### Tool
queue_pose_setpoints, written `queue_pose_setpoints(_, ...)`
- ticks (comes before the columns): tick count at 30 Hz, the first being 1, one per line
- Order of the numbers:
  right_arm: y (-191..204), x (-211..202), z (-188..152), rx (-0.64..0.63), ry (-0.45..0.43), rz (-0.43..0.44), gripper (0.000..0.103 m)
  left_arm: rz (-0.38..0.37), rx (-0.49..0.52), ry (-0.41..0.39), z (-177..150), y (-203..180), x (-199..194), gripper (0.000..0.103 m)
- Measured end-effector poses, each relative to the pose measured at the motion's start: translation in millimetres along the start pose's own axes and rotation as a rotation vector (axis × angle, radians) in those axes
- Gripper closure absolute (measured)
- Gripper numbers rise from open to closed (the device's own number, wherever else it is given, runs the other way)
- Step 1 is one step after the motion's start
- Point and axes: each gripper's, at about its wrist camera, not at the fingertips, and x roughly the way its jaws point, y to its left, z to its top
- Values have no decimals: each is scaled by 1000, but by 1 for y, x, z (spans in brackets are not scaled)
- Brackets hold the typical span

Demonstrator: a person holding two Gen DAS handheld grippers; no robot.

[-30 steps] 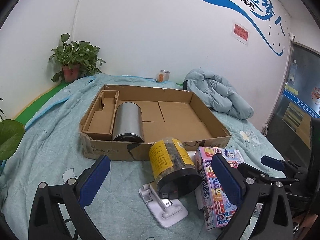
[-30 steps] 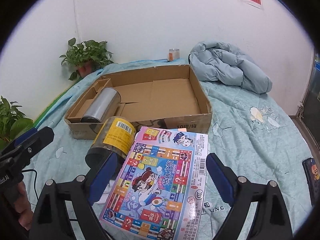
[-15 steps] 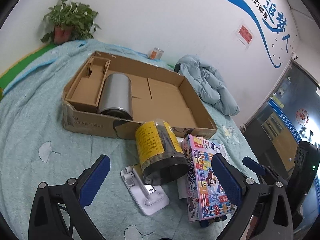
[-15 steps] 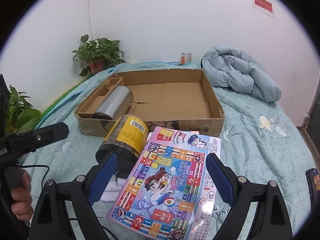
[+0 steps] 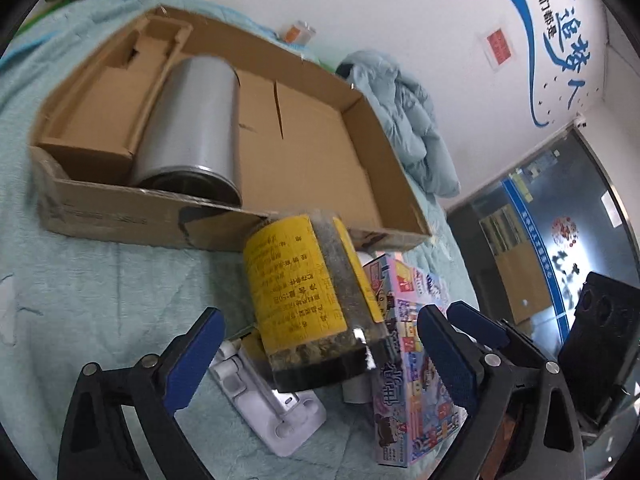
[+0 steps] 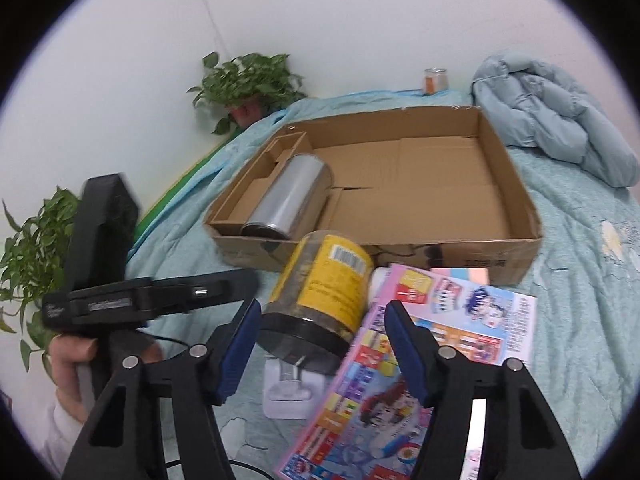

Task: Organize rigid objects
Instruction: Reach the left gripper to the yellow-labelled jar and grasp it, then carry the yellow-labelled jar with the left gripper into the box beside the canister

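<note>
The clear plastic jar with a yellow label and black lid (image 5: 316, 304) lies on its side at frame centre, just below the shallow brown cardboard box (image 5: 304, 152) — a silver metal canister (image 5: 192, 120) rests inside. The left gripper (image 5: 320, 360) straddles the jar, jaws closing, pads clear of it. The right gripper (image 6: 320, 344) is closing too — pads not yet pressing, the colourful game box (image 6: 400, 380) under its right finger.
</note>
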Motion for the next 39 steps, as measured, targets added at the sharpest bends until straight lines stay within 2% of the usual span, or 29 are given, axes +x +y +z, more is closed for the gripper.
queue_pose_setpoints(1, 2, 4, 1, -3, 10, 6, 45, 0, -9, 11, 4, 5, 8, 10)
queue_pose_setpoints(3, 12, 16, 2, -45, 21, -35, 45, -18, -49, 43, 11, 17, 20, 17)
queue_pose_setpoints(5, 15, 29, 3, -47, 59, -23, 53, -36, -74, 59, 17, 25, 28, 21)
queue_pose_setpoints(7, 15, 43, 3, -32, 102, -1, 56, -37, -53, 60, 21, 27, 34, 21)
queue_pose_setpoints(10, 20, 56, 4, -53, 114, -61, 56, -57, -43, 86, 25, 28, 41, 20)
queue_pose_setpoints(15, 16, 62, 8, -21, 136, -81, 52, -83, -65, 105, 29, 32, 49, 20)
queue_pose_setpoints(17, 17, 63, 8, -29, 152, -95, 48, -100, -65, 120, 27, 29, 54, 19)
queue_pose_setpoints(19, 16, 72, 8, -40, 202, -119, 35, -114, -55, 148, 26, 26, 62, 18)
queue_pose_setpoints(23, 11, 89, 11, -62, 278, -138, 26, -113, -49, 158, 27, 22, 72, 17)
queue_pose_setpoints(27, 12, 96, 14, -79, 309, -146, 24, -136, -66, 153, 28, 23, 75, 17)
queue_pose_setpoints(31, 15, 96, 13, -73, 305, -158, 24, -123, -70, 136, 25, 23, 66, 18)
queue_pose_setpoints(35, 16, 85, 14, -8, 296, -90, 25, -94, -68, 105, 15, 21, 37, 19)
queue_pose_setpoints(39, 31, 82, 10, -5, 295, -41, 26, -77, -103, 99, 9, 32, 22, 18)
